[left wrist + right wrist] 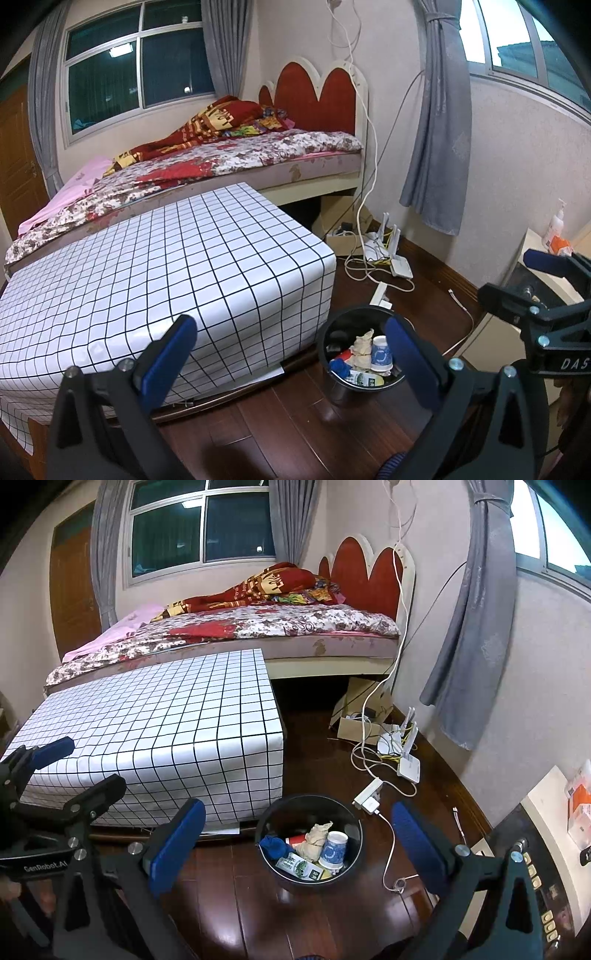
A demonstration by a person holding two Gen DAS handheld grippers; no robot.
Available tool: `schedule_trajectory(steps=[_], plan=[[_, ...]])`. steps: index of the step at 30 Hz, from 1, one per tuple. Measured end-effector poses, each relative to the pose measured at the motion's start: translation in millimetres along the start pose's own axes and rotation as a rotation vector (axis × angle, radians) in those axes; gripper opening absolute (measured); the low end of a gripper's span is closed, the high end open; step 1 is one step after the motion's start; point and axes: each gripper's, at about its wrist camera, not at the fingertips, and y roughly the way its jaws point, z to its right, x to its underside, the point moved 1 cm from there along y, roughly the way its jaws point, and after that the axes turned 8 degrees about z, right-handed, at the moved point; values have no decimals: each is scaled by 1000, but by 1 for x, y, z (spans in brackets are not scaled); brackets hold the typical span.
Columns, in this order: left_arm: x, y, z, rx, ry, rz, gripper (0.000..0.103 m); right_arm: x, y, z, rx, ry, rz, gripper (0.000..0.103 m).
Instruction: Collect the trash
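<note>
We hold both grippers above the dark wooden floor (258, 904), each with its blue-padded fingers spread wide apart and nothing between them. Our left gripper (291, 354) hovers near the corner of the bench (166, 266), which is draped in a white cloth with a black grid. Our right gripper (299, 845) frames the black round bin (308, 877) that stands on the floor just beside that bench corner.

Inside the bin lie a white paper cup (333, 850) with a blue pattern, a crumpled beige wad of paper (314, 840), a blue bundle (273, 845), a green-and-white packet (301, 867) and something red (295, 839) half hidden behind the wad.

Beyond the bin, a white power strip (367, 794) and a router (408, 764) sit among loose cables by the wall. A bed (258, 627) with a flowered cover runs behind the bench.
</note>
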Motion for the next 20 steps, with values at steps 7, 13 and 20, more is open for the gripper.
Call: schedule_trajectory(steps=[7,13,20], plan=[[-5,0,2,-2,5,13,102,2,2,4,3,6,-4,102],[-6,2,3,-6,42,41,102,3,2,4,4,7,-5,102],[-4,3,4,26,33,25,102,5,5,6,6,12,-10,102]])
